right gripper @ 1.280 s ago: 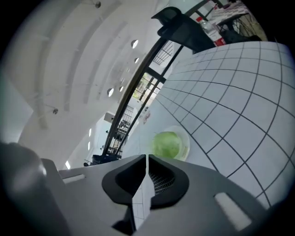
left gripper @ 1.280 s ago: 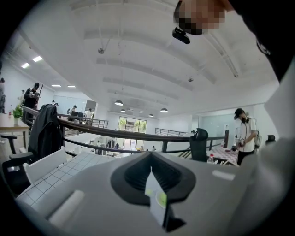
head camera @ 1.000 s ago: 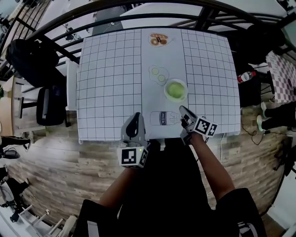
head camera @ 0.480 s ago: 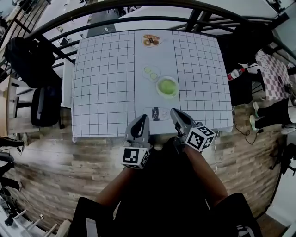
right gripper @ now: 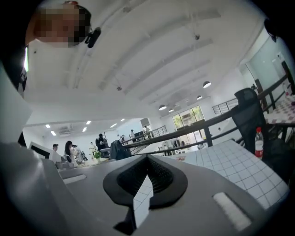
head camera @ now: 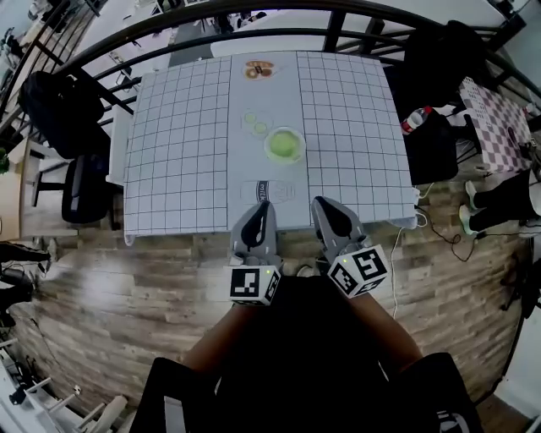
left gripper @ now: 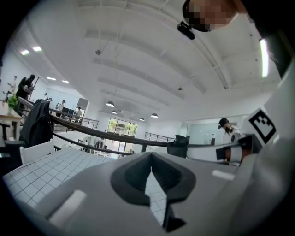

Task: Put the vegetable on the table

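Note:
A table (head camera: 177,144) under a white grid cloth stands ahead of me. Down its pale middle strip lie a round green vegetable in a bowl (head camera: 284,145), two pale green slices (head camera: 256,124), a plate of brownish food (head camera: 259,70) at the far end and a milk label (head camera: 269,189) near the front. My left gripper (head camera: 261,208) and right gripper (head camera: 322,204) hover side by side at the table's front edge, both shut and holding nothing. The left gripper (left gripper: 151,167) and right gripper (right gripper: 147,173) views show only the closed jaws, the cloth and the ceiling.
A dark railing (head camera: 254,15) curves behind the table. At the left are a black chair with a bag (head camera: 55,106). A red-capped bottle (head camera: 417,118) and a checkered table (head camera: 499,118) lie to the right. Wood floor (head camera: 110,287) is under me.
Both grippers drew back from over the table's front part to its edge. The right one swung left and now sits level with the left. The table looks farther away.

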### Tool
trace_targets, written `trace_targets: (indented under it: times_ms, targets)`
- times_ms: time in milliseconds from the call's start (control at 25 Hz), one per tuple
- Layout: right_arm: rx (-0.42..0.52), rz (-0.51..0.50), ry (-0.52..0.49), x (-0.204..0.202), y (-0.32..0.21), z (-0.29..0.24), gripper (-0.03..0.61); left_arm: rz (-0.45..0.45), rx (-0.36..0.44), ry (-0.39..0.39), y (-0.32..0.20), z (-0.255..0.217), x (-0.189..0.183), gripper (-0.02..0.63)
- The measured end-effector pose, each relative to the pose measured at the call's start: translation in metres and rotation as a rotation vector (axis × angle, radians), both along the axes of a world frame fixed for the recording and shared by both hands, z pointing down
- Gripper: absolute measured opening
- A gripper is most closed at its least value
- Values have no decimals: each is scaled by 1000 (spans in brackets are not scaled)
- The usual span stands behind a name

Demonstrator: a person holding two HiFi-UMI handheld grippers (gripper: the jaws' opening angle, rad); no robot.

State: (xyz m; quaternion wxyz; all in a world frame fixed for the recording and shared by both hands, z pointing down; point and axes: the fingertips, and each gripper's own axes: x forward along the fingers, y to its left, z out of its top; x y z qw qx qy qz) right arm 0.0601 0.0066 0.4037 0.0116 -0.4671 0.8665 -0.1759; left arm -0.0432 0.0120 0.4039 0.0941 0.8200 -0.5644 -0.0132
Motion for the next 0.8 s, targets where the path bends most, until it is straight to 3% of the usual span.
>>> trace_targets:
  times_ms: [280,440,800]
  targets:
    - [5,21,-11,41,44,-4,-2,-5,39,-55,51,-17,58,8]
    - [7,7,37,47,63,1,-2,-26,50,-70,69,-22,74,8]
    - [117,8,98,51,83,-25,-2,-13,109,-116,89,-36,94,8]
